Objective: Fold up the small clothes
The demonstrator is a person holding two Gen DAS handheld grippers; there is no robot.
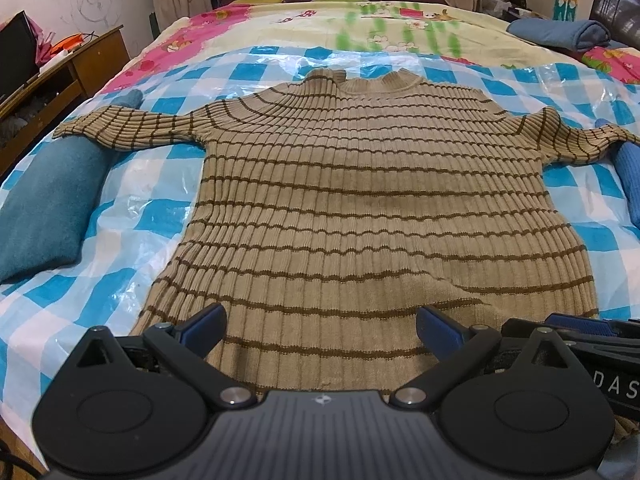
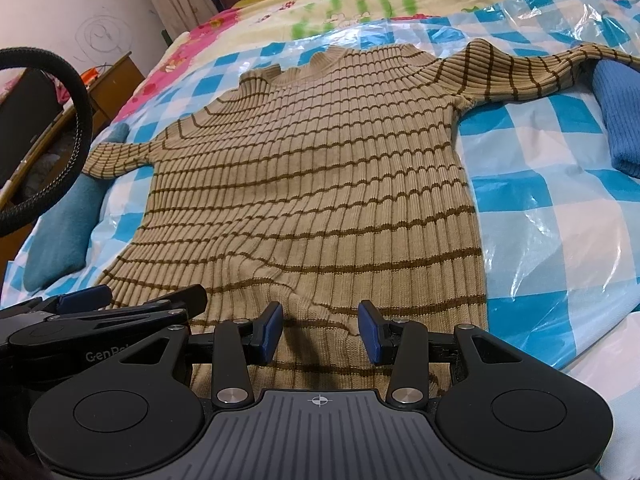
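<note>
My left jaws (image 1: 320, 330) stand wide open above the bottom hem of the sweater (image 1: 360, 208), holding nothing. My right jaws (image 2: 320, 330) are open too, spread less far, with the blue pads (image 2: 370, 332) on either side of a small raised ridge in the knit near the hem; whether they touch the cloth I cannot tell. The two tools sit close side by side: the right one shows at the lower right edge of my left view, and the left one at the lower left of my right view.

The sweater, tan with thin brown stripes, lies flat and face up in the middle of the bed (image 1: 280, 12), on a blue-and-white checked plastic sheet (image 1: 140, 216). Its collar points toward the far headboard and its hem toward me. Both sleeves are stretched out sideways. The left sleeve end rests on a teal cloth (image 1: 44, 216) near the bed's left edge; the right sleeve end lies over a blue knitted cloth (image 2: 624, 116) near the right edge. A folded blue garment (image 1: 560, 34) sits at the far right corner of the bed.
</note>
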